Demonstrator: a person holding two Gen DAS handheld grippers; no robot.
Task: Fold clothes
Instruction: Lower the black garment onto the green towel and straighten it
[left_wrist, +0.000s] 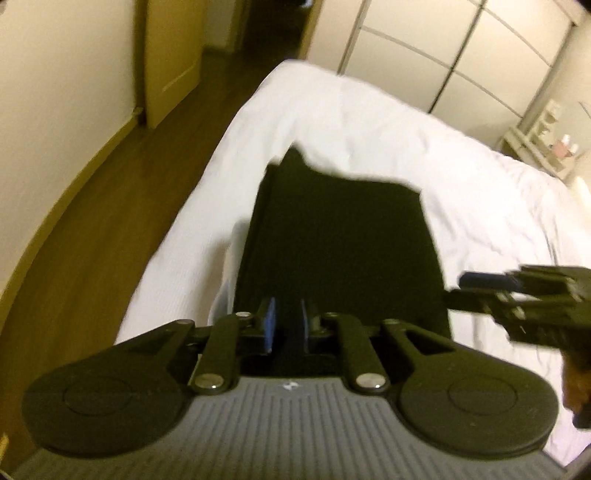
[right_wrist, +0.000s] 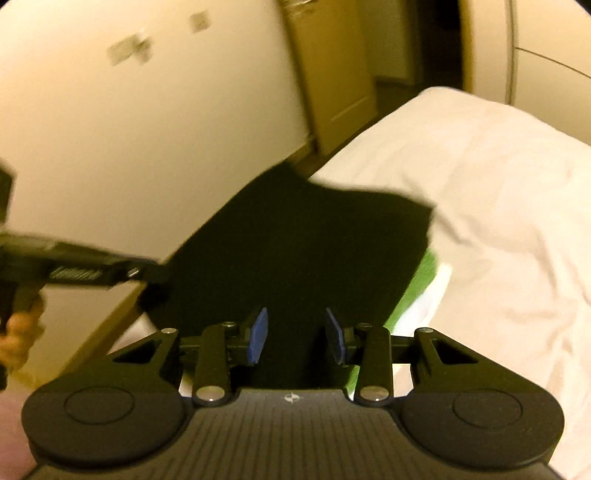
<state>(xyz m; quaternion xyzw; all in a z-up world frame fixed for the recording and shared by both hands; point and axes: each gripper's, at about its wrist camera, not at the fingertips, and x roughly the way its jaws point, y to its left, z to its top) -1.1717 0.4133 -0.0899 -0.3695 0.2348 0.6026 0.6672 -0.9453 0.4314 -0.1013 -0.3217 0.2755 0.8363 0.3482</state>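
Note:
A black garment (left_wrist: 340, 240) hangs stretched over the white bed (left_wrist: 388, 122), its near edge taken at two places. My left gripper (left_wrist: 288, 325) is shut on that edge, with dark cloth filling the narrow gap between its blue pads (left_wrist: 270, 321). The right gripper (left_wrist: 456, 290) meets the garment's right edge. In the right wrist view the black garment (right_wrist: 295, 240) runs between the blue pads (right_wrist: 258, 332) of my right gripper (right_wrist: 297, 332), which stand wider apart and hold a thicker fold. The left gripper (right_wrist: 151, 284) grips the cloth's left side, with a person's hand (right_wrist: 18, 332) behind it.
A green cloth (right_wrist: 417, 288) lies on the bed (right_wrist: 498, 192) under the garment's right side. A wooden floor (left_wrist: 92, 240) runs along the bed's left side, with a door (left_wrist: 170, 74) beyond. A wardrobe (left_wrist: 443, 51) and a small shelf (left_wrist: 543, 147) stand behind the bed.

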